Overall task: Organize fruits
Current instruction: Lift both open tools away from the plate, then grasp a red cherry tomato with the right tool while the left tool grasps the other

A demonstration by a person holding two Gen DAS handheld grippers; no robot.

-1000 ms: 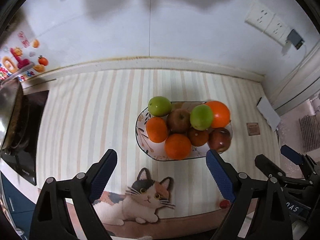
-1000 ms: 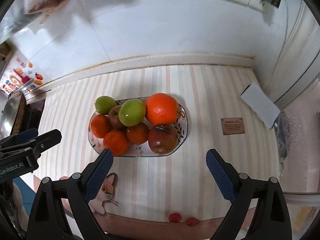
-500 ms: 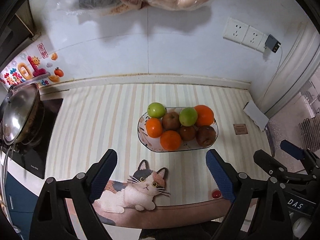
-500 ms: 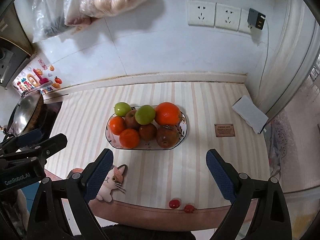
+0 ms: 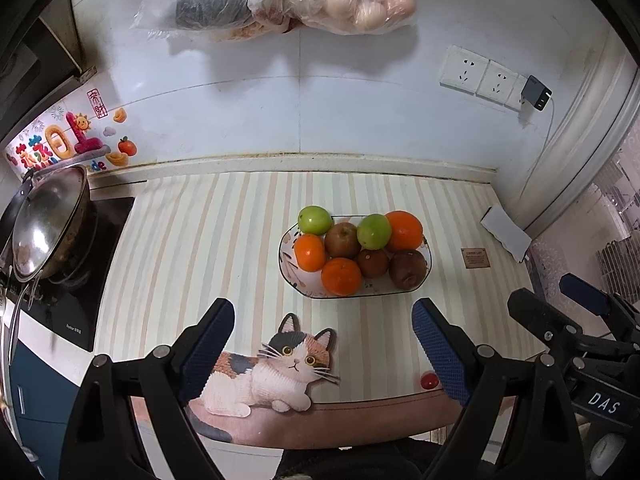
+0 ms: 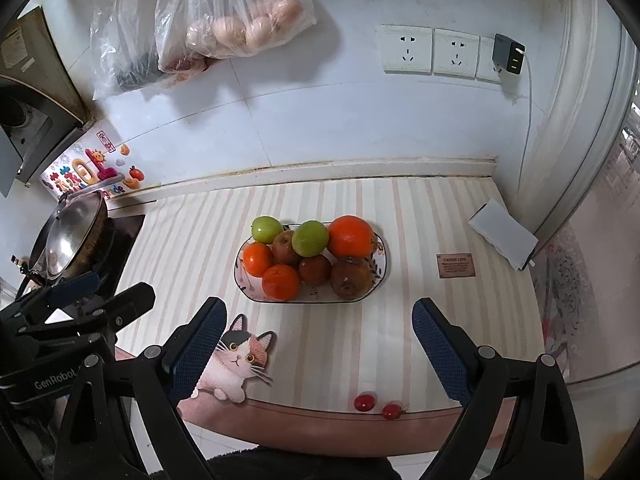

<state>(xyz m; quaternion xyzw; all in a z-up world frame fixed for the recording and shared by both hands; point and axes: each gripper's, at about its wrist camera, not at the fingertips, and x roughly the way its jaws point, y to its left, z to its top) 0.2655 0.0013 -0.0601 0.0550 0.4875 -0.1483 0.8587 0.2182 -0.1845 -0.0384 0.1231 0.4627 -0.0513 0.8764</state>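
A white oval plate (image 5: 293, 280) (image 6: 382, 270) stands on the striped counter mat, piled with oranges (image 5: 404, 231) (image 6: 350, 237), green apples (image 5: 315, 219) (image 6: 309, 238) and brown-red apples (image 5: 408, 269) (image 6: 351, 277). My left gripper (image 5: 324, 340) hangs open well above the mat's near edge, short of the plate, with nothing between its blue pads (image 5: 208, 350). My right gripper (image 6: 318, 340) is likewise open and empty, held back from the plate. Each gripper shows at the edge of the other's view.
A lidded wok (image 5: 44, 222) sits on a black hob at the left. Bags of eggs (image 5: 352, 0) hang on the white wall. A white block (image 6: 504, 236) and a small brown label (image 6: 456, 265) lie at the right. Printed cat (image 5: 276, 368) and cherries (image 6: 365, 401) mark the mat's near edge.
Both grippers have pulled up and back from the plate, which now looks smaller and farther. More wall, the hanging bags and the wok have come into view. Both stay open.
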